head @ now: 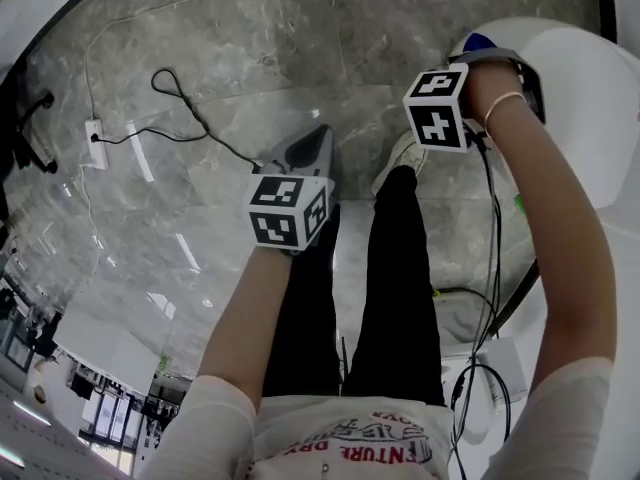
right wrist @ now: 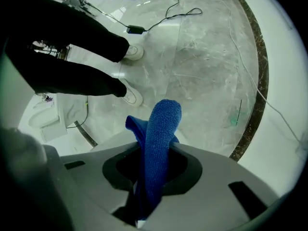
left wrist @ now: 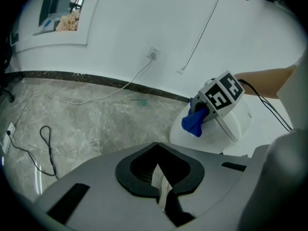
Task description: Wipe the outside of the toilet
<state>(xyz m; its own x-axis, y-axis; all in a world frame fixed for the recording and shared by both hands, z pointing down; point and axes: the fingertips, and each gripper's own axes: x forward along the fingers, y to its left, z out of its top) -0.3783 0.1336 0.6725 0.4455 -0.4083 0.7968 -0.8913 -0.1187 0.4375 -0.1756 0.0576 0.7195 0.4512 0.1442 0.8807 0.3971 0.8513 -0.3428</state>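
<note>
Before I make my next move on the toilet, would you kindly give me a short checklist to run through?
1. Blue cloth held in the right gripper: ok. It is clamped between the jaws with a long fold sticking out.
2. Left gripper free: ok. The jaws are together with nothing between them.
3. Cloth touching the toilet: cannot tell. In the left gripper view it hangs close over the white shell.
4. Black floor cable away from the shoe: cannot tell. In the head view the left gripper hides the cable's near end.
</note>
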